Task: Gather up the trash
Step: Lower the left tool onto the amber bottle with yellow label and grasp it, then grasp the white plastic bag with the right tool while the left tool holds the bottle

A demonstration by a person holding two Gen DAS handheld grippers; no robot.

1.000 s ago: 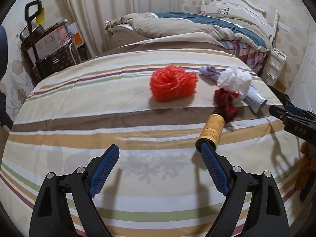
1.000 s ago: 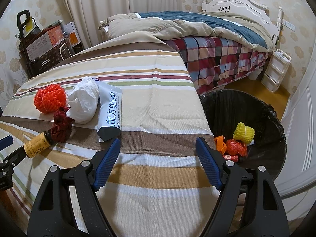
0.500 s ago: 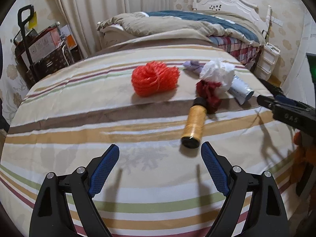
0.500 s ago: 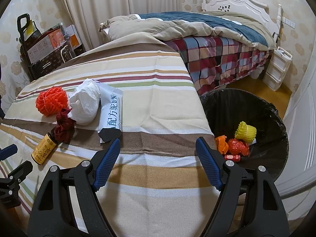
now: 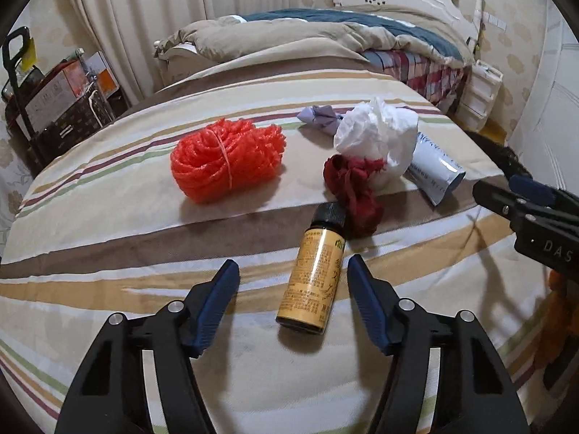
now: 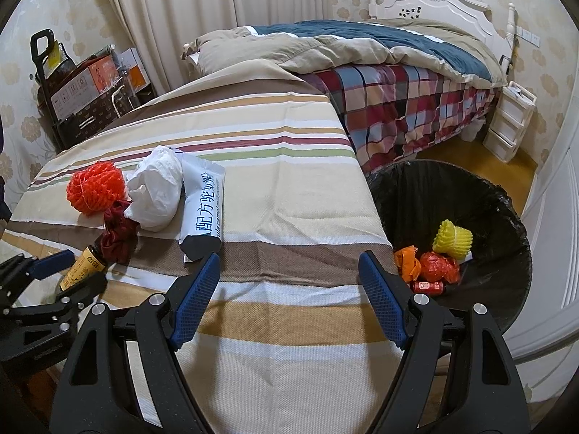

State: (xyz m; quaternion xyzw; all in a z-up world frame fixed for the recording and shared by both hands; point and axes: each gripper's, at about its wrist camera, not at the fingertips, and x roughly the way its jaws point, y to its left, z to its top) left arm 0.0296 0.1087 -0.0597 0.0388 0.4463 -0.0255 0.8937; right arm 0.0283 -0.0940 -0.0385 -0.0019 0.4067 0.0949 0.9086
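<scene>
A small amber bottle (image 5: 313, 278) with a black cap lies on the striped bedspread (image 5: 108, 217). It sits between the jaws of my left gripper (image 5: 294, 269), which are closing. Bedspread still shows between the left pad and the bottle, and no pad presses on it. Behind it lie a dark red rag (image 5: 353, 188), a crumpled white bag (image 5: 376, 137), an orange-red net ball (image 5: 226, 159), a white-blue pouch (image 5: 434, 170) and a purple wrapper (image 5: 320, 115). My right gripper (image 6: 289, 260) hovers open and empty over the bed's near edge, beside a black-lined bin (image 6: 506, 199).
The bin holds a yellow foam net (image 6: 452, 237) and orange and red scraps (image 6: 434, 266). A second bed with a plaid sheet (image 6: 398, 101) stands behind. A trolley of boxes (image 6: 83, 86) is at the back left, a white drawer unit (image 6: 510, 119) at the back right.
My left gripper has moved forward until the bottle lies between its fingers, and its jaws have narrowed. The right gripper has stayed where it was.
</scene>
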